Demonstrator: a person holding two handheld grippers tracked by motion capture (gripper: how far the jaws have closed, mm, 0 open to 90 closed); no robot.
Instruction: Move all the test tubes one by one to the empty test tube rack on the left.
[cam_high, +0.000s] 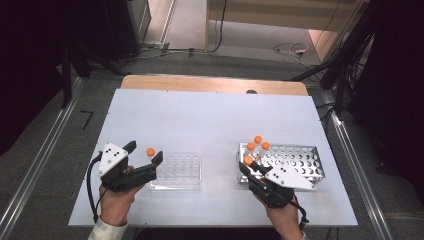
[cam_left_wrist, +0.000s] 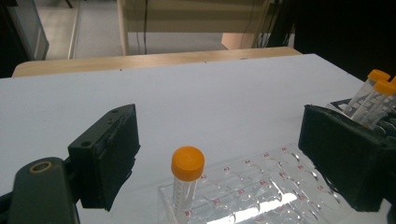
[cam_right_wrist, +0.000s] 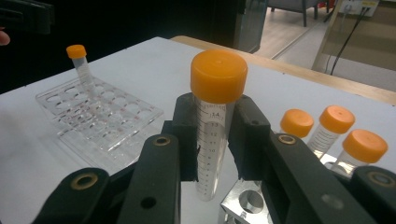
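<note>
Item: transfer of orange-capped tubes from a metal rack at the right of the white table to a clear plastic rack at the left.

Right gripper: jaws are closed on a capped tube, gripped just below its cap and held upright; its lower end is seen above a corner hole of the metal rack. Three further tubes are stood in that rack's near-left corner.

Left gripper: jaws are spread wide and nothing is pinched. They are placed either side of one tube already seated in a corner well of the clear rack, without touching it.

Step judged in hand: extraction of the gripped tube, lift apparently just begun or nearly complete.

Next move, as judged: the tube is to be raised clear of the hole, carried leftward across the table, kept vertical, and lowered into a free well beside the seated one.
</note>
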